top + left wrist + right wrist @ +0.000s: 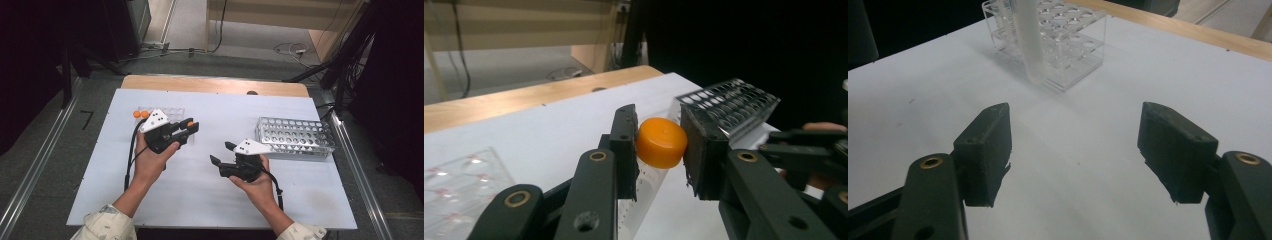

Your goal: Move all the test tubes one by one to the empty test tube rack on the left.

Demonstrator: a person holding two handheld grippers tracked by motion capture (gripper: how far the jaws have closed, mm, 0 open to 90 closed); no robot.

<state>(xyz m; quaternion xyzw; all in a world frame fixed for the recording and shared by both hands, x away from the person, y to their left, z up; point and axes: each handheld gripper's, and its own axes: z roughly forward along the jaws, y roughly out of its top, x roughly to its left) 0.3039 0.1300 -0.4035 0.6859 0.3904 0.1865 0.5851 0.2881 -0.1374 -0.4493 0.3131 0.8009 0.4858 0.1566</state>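
Left gripper [659, 150] clamping a clear tube with an orange cap [661, 142], holding it up above the white table [210, 195], between the clear rack [172, 114] and the metal rack [295, 136]. Right gripper [1075, 150] hanging wide open, gripping nothing, hovering near mid-table.

White table top [200, 200], metal perforated rack [295, 136] at right, clear plastic rack [1063, 50], wooden edge [215, 84], grey floor [45, 165]

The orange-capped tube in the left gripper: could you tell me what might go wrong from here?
The left gripper pinches the orange-capped tube just below the cap, so the long clear body could swing or slip. The right gripper is open and gives no support. The metal rack has narrow holes, so a tilted tube may catch.
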